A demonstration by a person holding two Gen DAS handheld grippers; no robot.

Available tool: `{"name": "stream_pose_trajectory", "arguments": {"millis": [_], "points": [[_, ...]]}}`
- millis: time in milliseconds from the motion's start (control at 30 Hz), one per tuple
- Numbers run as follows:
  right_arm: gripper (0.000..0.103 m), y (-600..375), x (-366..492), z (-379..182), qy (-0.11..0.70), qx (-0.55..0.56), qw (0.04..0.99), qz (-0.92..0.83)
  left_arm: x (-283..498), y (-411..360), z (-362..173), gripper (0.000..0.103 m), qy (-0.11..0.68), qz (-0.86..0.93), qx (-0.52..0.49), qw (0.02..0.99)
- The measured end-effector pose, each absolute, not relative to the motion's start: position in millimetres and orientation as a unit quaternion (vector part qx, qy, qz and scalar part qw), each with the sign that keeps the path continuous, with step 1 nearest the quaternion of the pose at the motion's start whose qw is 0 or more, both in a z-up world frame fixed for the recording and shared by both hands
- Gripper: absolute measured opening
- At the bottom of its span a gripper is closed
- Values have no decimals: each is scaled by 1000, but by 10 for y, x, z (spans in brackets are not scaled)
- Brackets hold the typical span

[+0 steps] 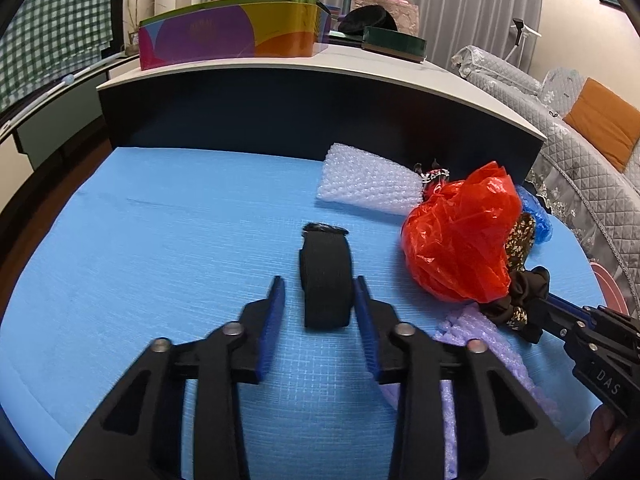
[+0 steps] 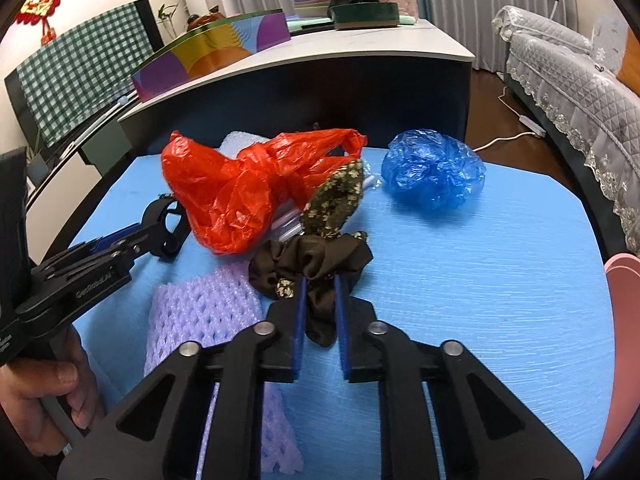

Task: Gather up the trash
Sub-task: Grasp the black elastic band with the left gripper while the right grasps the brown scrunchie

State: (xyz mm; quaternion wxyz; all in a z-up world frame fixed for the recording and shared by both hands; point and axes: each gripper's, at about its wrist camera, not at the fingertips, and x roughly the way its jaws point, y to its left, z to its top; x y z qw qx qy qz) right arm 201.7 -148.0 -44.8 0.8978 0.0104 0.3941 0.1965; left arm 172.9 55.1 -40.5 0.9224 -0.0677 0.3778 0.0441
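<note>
On the blue mat [image 1: 160, 240] lies a black elastic band [image 1: 326, 280]. My left gripper [image 1: 320, 292] is open, its blue pads on either side of the band's near half. My right gripper [image 2: 320, 292] is shut on a dark brown scrunchie with a floral bow [image 2: 316, 256], also in the left wrist view [image 1: 520, 296]. A crumpled red plastic bag [image 2: 232, 192] lies just behind the scrunchie. A crumpled blue plastic bag [image 2: 432, 168] lies to the right. A purple foam net [image 2: 200, 312] lies left of the right gripper. A bubble wrap piece [image 1: 368, 180] lies at the back.
A dark cabinet with a white top [image 1: 320, 80] stands behind the mat, holding a colourful tin box [image 1: 236, 32] and a green box [image 1: 394, 44]. A pink bin rim [image 2: 624, 320] is at the right edge. A grey quilted sofa [image 2: 568, 76] stands at the right.
</note>
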Motion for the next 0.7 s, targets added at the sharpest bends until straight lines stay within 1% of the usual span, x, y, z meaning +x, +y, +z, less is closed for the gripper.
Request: {"name": "stream_pose_trajectory", "arguments": {"millis": [33, 133, 700], "points": [[8, -1480, 2014, -438, 393, 8, 898, 197, 1731, 551, -409, 24, 380, 42, -69, 922], [5, -1501, 1983, -376, 385, 9, 902, 196, 1721, 542, -385, 24, 378, 39, -69, 922], [4, -1651, 1701, 5, 337, 0, 923, 186, 1527, 409, -183, 24, 353, 24, -48, 934]]}}
